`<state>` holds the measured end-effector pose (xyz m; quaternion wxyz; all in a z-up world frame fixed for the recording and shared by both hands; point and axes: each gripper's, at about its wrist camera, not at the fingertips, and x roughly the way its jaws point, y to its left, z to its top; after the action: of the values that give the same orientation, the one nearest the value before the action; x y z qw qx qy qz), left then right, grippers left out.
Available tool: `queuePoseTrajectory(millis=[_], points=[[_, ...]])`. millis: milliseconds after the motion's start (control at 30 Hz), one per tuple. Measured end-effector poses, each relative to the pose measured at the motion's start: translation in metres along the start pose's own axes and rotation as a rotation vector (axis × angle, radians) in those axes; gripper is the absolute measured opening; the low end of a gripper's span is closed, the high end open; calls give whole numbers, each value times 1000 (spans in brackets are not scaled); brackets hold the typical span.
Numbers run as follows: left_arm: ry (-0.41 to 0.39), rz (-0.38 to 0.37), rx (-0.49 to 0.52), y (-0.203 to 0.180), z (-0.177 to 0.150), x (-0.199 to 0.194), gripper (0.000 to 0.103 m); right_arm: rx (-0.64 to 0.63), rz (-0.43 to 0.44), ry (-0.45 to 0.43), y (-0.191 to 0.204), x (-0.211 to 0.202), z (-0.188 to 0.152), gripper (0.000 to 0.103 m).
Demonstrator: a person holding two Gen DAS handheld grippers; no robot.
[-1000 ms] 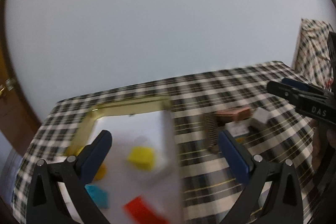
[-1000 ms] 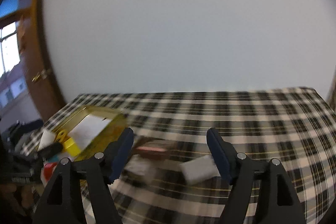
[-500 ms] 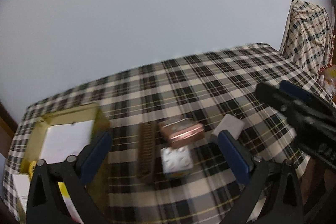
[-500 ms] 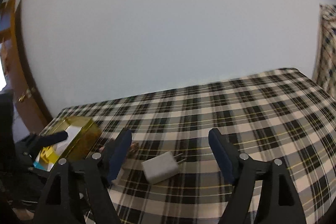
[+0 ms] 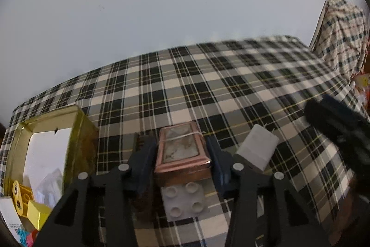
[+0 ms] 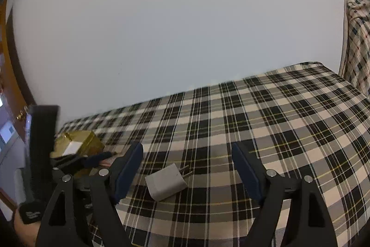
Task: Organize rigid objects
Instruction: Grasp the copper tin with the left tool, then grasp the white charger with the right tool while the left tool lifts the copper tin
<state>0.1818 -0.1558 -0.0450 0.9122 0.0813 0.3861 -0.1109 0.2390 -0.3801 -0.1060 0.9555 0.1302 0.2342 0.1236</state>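
Left wrist view: left gripper, wide apart half a second ago, now clamps small copper-pink rectangular tin above plaid tablecloth.
Beside tin: grey studded plastic brick below; white plug charger right.
Gold open tin box: left edge.
Right gripper: fingers apart over charger; bare cloth beyond.
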Motion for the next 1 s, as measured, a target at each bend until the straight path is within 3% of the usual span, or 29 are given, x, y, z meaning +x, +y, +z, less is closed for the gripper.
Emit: queuePoseTrajectory(millis=[233,367,600,667,833,1000], points=[[-144,25,-68,29,-16,-42,45,-157,-27,117,29,25,-12,81],[-175,51,-67,33,-27,-49,45,-190,5,171,37,38,-15,81],[-199,65,-89,35,-29,-44,45,-251,-24,325,45,71,-23,80],[-198,58,-100,37,-31,-42,45,-251,-26,359,45,76,-25,62],[-207,75,-114,41,-35,-43,45,-240,-7,335,45,68,-27,61],[-247,87,-106,39,-41,-50,45,-239,-10,218,44,46,-21,61]])
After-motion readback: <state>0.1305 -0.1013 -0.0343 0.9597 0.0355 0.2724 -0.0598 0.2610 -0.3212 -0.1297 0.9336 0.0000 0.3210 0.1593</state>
